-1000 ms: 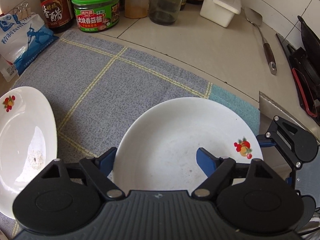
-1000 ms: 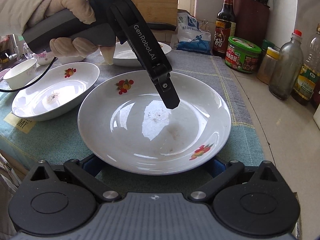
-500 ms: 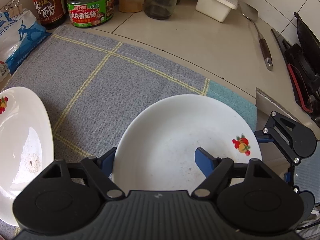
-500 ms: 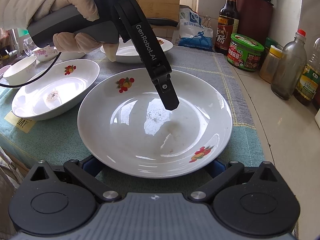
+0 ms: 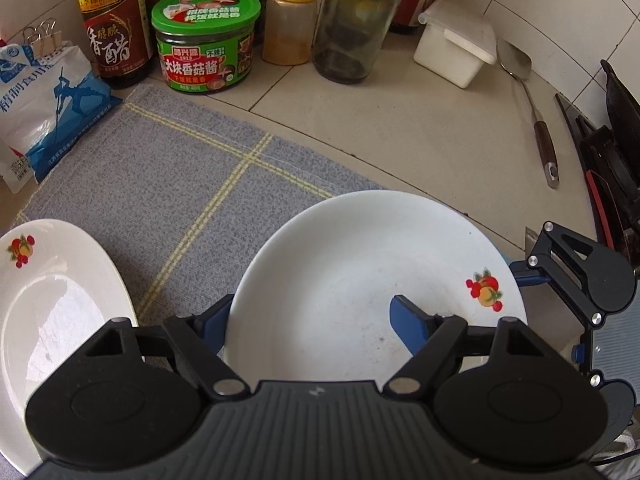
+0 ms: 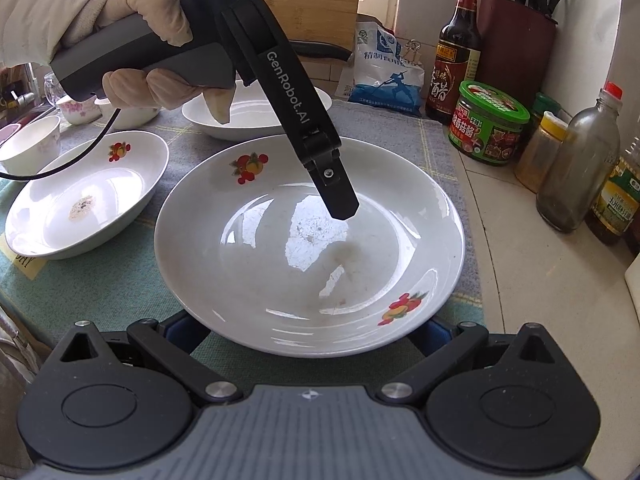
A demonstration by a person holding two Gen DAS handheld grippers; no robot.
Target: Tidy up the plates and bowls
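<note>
The large white plate [image 6: 308, 248] with fruit decals sits on the grey checked cloth [image 5: 160, 184] near the desk [image 5: 400, 128] edge. The left tongs [image 5: 310, 322] are spread wide: one blue finger lies outside the plate's rim on its left, the other over the plate's inner slope. Neither pad is visibly pressed to the rim. In the right wrist view one dark finger of the left tongs [image 6: 336, 196] points down into the plate's well; whether its tip touches the glaze cannot be told. A gloved left hand [image 6: 132, 40] grips the handle.

The right tongs [image 6: 308, 332] are also wide apart, their blue fingers mostly hidden under the plate's near rim, one on either side. Contact with the plate cannot be told.

A second decorated plate [image 6: 86, 196] lies just beside the large one on the cloth, carrying a small patch of residue. A third white dish [image 6: 256, 114] stands behind, and a small bowl [image 6: 28, 148] further left.

Along the wall: vinegar bottle [image 5: 114, 20], green-lidded jar [image 5: 206, 40], salt bag [image 5: 44, 100], white box [image 5: 456, 48], spatula [image 5: 528, 104].
</note>
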